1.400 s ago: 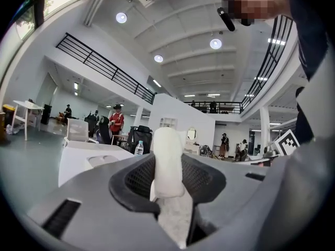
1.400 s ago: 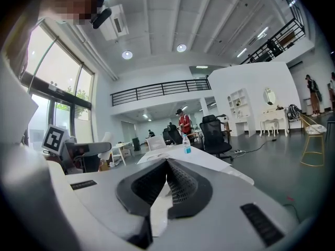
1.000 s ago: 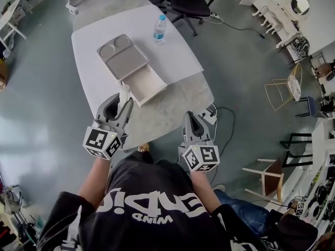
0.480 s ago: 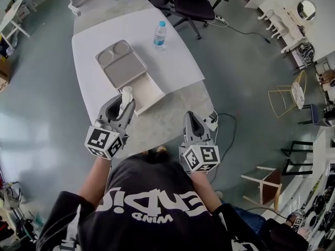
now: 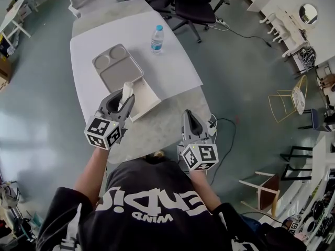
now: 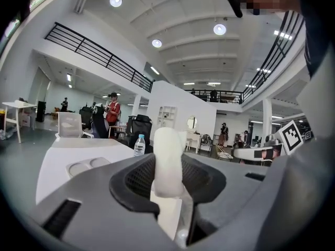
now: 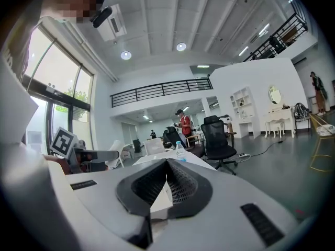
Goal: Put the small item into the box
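My left gripper (image 5: 123, 99) is shut on a small white rounded item (image 5: 126, 89), which stands upright between the pads (image 6: 167, 161). It hovers at the near left corner of the open white box (image 5: 146, 95), whose grey lid (image 5: 117, 67) with two round recesses lies flat behind it. In the left gripper view the lid (image 6: 86, 167) shows to the left and the box's white wall (image 6: 170, 216) below the item. My right gripper (image 5: 189, 120) hangs over the table's near edge, right of the box, its jaws shut with nothing in them (image 7: 166, 165).
A water bottle (image 5: 156, 39) stands on the white table (image 5: 94, 35) beyond the box. Office chairs (image 5: 191, 4) crowd the far end. A power strip and cable (image 5: 214, 120) lie on the floor to the right. People stand far off in the hall.
My left gripper has carried the white item forward, up to the box's near corner. The right gripper has also moved forward a little along the table edge.
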